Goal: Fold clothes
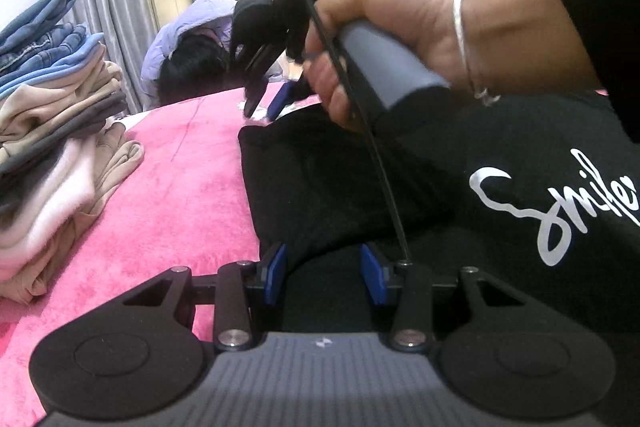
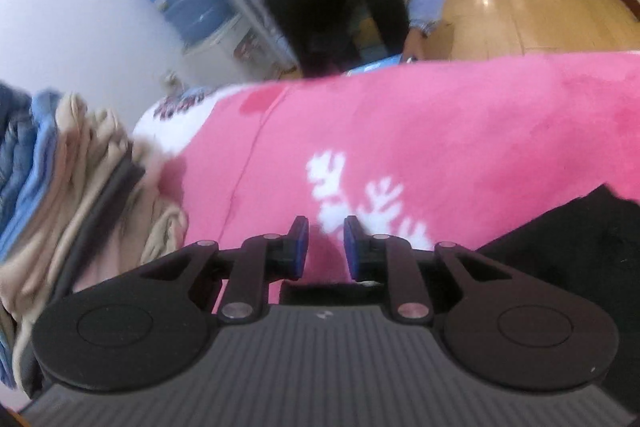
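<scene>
Folded clothes stack (image 1: 52, 131) beside black shirt (image 1: 400, 179)

Black garment (image 1: 360, 179), white script lettering at 3 o'clock, lies partly folded on pink blanket (image 1: 180, 187); folded stack (image 1: 56, 131) at 9 o'clock.

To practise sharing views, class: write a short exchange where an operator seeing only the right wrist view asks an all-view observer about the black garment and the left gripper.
Operator: I see only a corner of the black garment. Any print on it?
Observer: Yes, white script lettering shows in the left wrist view.
Operator: Where is the left gripper?
Observer: It is open, low over the garment's near part, empty.
</scene>
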Motion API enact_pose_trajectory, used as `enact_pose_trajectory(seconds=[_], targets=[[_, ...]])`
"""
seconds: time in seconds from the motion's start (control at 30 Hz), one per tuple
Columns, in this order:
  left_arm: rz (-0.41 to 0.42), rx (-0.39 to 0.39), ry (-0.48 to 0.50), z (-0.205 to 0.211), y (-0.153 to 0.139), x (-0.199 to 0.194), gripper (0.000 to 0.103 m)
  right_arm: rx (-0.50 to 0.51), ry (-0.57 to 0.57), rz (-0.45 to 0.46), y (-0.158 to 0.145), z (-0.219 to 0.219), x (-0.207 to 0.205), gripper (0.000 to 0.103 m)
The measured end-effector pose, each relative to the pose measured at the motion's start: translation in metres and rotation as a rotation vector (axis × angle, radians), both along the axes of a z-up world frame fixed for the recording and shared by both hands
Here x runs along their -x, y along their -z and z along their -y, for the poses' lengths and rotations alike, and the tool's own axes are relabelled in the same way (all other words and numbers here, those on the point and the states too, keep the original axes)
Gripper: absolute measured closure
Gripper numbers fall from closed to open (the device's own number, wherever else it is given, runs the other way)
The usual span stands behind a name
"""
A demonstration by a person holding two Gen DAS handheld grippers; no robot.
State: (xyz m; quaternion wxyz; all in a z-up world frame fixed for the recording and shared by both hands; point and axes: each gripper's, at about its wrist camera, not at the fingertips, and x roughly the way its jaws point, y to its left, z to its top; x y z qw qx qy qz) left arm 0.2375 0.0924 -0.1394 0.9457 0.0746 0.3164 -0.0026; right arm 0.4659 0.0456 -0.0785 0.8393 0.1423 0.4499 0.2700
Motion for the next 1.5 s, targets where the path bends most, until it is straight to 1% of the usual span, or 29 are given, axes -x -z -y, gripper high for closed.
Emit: enact_pose_trajectory(seconds=[0.07,0.13,0.23,0.37,0.47,0.57,0.63,0.67,0.77,0.8,0.9,0.97,1.03,1.13,1.2,1.27,1.33,1.4,1.5], targets=[[0.001,0.012,0.002,-0.001,-0.002,0.001,0.06,-0.035,0.015,0.015,-0.014,0.019,0.006,0.085],[0.006,0.032,0.002,-0.004,-0.005,0.003,0.06,-0.045,0.015,0.043,-0.034,0.046,0.017,0.084],[0.028,0.095,-0.012,-0.014,-0.017,0.006,0.06,-0.025,0.01,0.089,-0.071,0.1,0.044,0.084],[0.04,0.105,-0.006,-0.015,-0.03,0.01,0.06,0.015,0.048,0.139,-0.127,0.174,0.09,0.084],[0.053,0.099,0.009,-0.013,-0.041,0.015,0.06,0.033,0.116,0.181,-0.174,0.23,0.13,0.084],[0.083,0.082,0.049,-0.007,-0.056,0.025,0.06,0.047,0.229,0.259,-0.226,0.295,0.178,0.084],[0.105,0.063,0.089,-0.001,-0.067,0.03,0.059,0.066,0.319,0.305,-0.247,0.336,0.208,0.083],[0.114,0.05,0.114,0.003,-0.072,0.031,0.057,0.069,0.358,0.313,-0.252,0.354,0.221,0.083],[0.124,0.039,0.212,0.027,-0.092,0.032,0.052,0.109,0.471,0.32,-0.241,0.405,0.256,0.083],[0.126,0.034,0.259,0.039,-0.098,0.032,0.051,0.123,0.505,0.312,-0.231,0.419,0.262,0.083],[0.136,0.004,0.411,0.084,-0.113,0.031,0.051,0.161,0.593,0.259,-0.186,0.454,0.268,0.083],[0.131,-0.03,0.526,0.124,-0.118,0.029,0.051,0.158,0.622,0.22,-0.157,0.471,0.258,0.083],[0.148,-0.067,0.64,0.166,-0.118,0.027,0.051,0.145,0.641,0.181,-0.129,0.487,0.245,0.083],[0.201,-0.147,0.802,0.234,-0.106,0.028,0.05,0.126,0.669,0.122,-0.086,0.511,0.225,0.083],[0.205,-0.189,0.886,0.28,-0.092,0.025,0.048,0.107,0.685,0.086,-0.061,0.525,0.21,0.083],[0.202,-0.21,0.936,0.32,-0.075,0.02,0.048,0.084,0.681,0.069,-0.046,0.535,0.193,0.082],[0.218,-0.219,0.958,0.355,-0.057,0.015,0.048,0.069,0.67,0.056,-0.033,0.543,0.177,0.082],[0.214,-0.204,0.957,0.385,-0.041,0.007,0.048,0.065,0.656,0.041,-0.023,0.546,0.163,0.082],[0.19,-0.192,0.953,0.416,-0.019,-0.005,0.049,0.059,0.636,0.02,-0.008,0.551,0.144,0.081]])
